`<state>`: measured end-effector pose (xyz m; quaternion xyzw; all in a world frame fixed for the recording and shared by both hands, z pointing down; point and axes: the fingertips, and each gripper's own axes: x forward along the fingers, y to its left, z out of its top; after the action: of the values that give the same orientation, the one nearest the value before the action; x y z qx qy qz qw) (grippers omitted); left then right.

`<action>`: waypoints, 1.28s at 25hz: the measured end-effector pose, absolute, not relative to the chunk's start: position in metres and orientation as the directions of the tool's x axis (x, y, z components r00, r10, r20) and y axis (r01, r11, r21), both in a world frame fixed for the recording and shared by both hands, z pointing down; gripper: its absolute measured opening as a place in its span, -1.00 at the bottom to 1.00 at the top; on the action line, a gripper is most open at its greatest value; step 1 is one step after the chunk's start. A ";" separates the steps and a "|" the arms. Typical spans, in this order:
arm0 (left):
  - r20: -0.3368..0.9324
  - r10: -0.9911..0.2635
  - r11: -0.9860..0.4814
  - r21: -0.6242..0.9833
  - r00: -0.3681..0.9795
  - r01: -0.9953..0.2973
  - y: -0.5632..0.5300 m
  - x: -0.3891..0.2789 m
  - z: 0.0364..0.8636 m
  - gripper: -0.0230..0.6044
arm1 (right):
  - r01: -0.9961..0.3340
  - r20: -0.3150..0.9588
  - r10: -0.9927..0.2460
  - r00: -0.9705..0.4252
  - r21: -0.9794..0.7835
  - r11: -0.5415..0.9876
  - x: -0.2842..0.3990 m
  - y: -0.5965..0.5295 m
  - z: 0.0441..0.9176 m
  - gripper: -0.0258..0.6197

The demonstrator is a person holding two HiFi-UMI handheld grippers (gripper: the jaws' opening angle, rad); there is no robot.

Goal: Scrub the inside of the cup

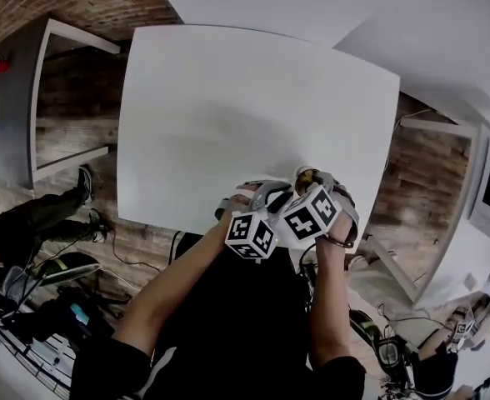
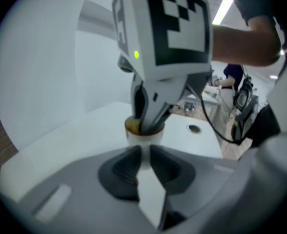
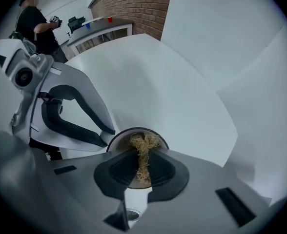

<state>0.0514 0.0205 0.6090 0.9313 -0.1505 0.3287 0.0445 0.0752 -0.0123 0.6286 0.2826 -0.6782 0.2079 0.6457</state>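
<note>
Right hand-held gripper: jaws clamped on a wad of straw-like scrub fibre, pointing down into the cup. Left hand-held gripper: closed on the cup's near side. The cup stands upright on the white surface (near its front edge). Judged light, rigid and smooth-walled, so liable to skid; best held low on the wall.
</note>
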 end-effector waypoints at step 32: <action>0.636 -0.281 -0.947 -0.064 0.719 -0.314 0.019 0.049 0.617 -0.72 | -0.594 0.993 -0.088 -0.080 0.023 0.804 0.070 0.010 0.596 -0.79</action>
<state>0.0493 0.0193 0.6171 0.9266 -0.1607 0.3390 0.0242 0.0698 0.0096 0.5962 0.2409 -0.7073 0.1996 0.6339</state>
